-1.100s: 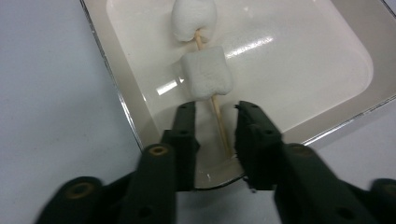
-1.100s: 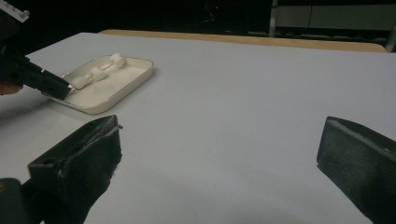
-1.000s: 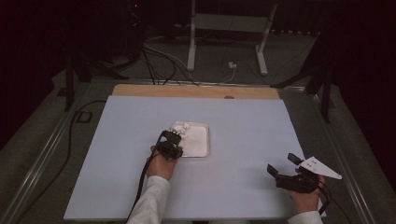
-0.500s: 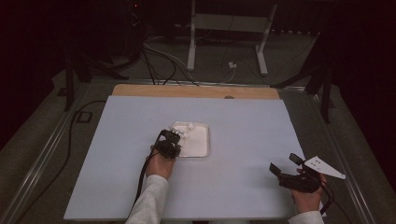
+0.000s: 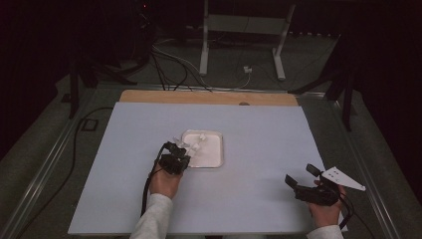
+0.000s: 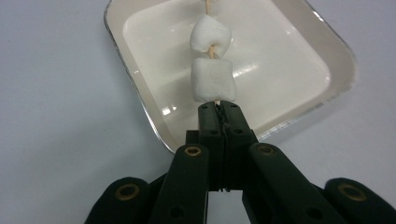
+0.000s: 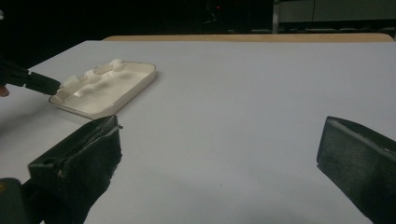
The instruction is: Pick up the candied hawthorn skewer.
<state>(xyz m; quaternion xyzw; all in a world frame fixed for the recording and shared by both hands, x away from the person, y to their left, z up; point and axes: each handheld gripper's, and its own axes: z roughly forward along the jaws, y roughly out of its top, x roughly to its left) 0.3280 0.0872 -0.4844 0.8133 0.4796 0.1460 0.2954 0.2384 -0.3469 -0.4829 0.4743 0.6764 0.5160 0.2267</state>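
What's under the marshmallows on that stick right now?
The white tray lies under the marshmallows. The left tool grips the stick; the marshmallows cover the tray floor directly beneath them.

Skewer (image 6: 215,50) tip cut off by top edge.

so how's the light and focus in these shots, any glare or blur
High view: dim, with dark surroundings and the pale table evenly lit. Left gripper view: bright and sharp, with glare streaks on the glossy tray, and the marshmallows crisp. Right gripper view: darker; the right tool has soft, out-of-focus jaws, and the far background is black.
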